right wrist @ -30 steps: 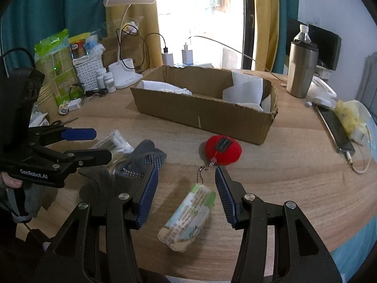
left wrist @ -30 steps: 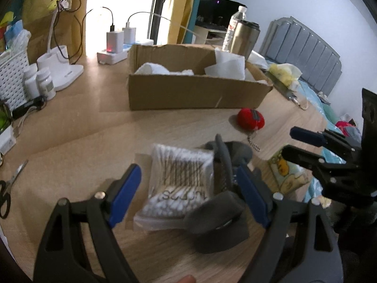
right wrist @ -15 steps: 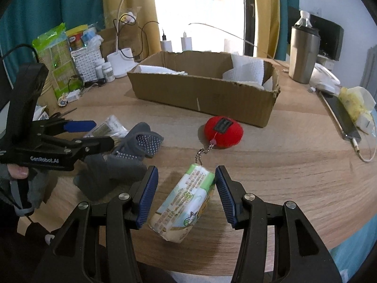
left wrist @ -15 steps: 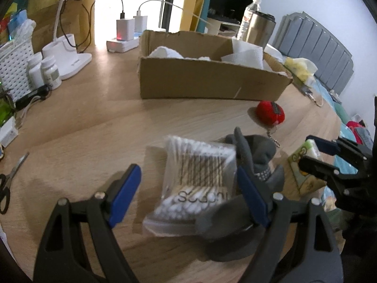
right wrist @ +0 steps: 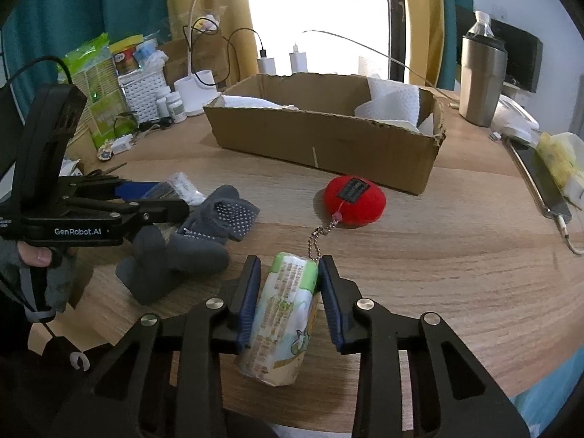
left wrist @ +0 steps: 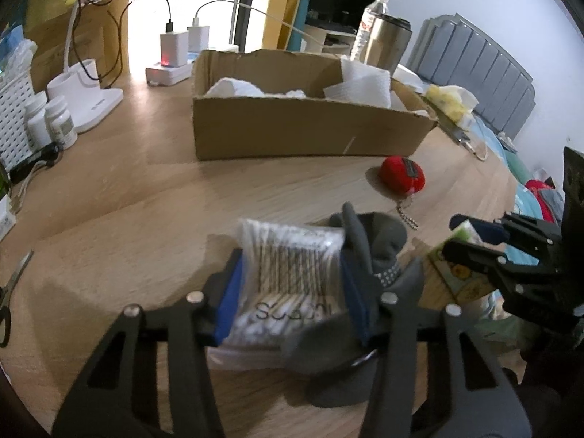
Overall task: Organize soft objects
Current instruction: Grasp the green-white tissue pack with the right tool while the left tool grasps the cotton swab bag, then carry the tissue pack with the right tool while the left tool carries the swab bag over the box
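My left gripper (left wrist: pixel 290 284) is shut on a clear bag of cotton swabs (left wrist: pixel 288 277) lying on the wooden table. Grey socks (left wrist: pixel 379 244) lie against its right side. My right gripper (right wrist: pixel 288 292) is shut on a green and white tissue pack (right wrist: pixel 286 310) on the table near its front edge. A red plush keychain (right wrist: pixel 354 200) lies just beyond it, in front of the cardboard box (right wrist: pixel 321 138) that holds white paper towels. The left gripper (right wrist: pixel 146 200) also shows in the right wrist view, beside the socks (right wrist: pixel 204 233).
A steel tumbler (right wrist: pixel 481 80) and water bottle stand at the back right. A phone with cable (right wrist: pixel 540 182) lies at the right edge. A lamp base (left wrist: pixel 87 91), pill bottles (left wrist: pixel 60 120), chargers and a white basket crowd the back left. Scissors (left wrist: pixel 11 292) lie at the left.
Both grippers have closed: the left on the bag of cotton swabs, the right on the tissue pack after moving forward over it.
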### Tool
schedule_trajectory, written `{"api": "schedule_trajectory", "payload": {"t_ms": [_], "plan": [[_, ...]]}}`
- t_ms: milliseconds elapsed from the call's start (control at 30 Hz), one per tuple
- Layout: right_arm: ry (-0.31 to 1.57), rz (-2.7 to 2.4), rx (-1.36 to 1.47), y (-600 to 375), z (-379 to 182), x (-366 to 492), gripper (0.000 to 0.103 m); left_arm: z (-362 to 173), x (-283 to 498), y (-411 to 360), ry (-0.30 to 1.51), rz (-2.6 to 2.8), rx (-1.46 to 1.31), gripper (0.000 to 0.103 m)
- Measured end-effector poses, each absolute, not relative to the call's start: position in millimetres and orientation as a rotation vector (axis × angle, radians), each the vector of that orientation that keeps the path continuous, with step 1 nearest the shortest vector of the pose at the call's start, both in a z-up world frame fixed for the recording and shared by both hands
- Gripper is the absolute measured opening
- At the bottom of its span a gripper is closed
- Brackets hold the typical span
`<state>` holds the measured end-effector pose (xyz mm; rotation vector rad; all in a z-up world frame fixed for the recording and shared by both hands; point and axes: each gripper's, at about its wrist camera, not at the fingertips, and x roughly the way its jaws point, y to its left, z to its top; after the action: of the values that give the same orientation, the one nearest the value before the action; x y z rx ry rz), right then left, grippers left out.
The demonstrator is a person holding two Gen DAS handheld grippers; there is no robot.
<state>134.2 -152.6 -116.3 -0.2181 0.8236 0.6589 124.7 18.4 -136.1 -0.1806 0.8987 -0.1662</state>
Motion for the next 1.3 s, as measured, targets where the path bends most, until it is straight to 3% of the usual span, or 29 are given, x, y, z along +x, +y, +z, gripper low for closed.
{"api": "schedule_trajectory", "payload": {"t_ms": [433,1300], "plan": [[0.765,0.682,-0.209,-153,-97,141,0.031,-97,115,28,0.747,-0.145,-0.242,0.050],[0.703,0.701,-0.214,-143,-61,186,0.031,-53,143,41,0.654,-0.143,-0.209,0.050]]}}
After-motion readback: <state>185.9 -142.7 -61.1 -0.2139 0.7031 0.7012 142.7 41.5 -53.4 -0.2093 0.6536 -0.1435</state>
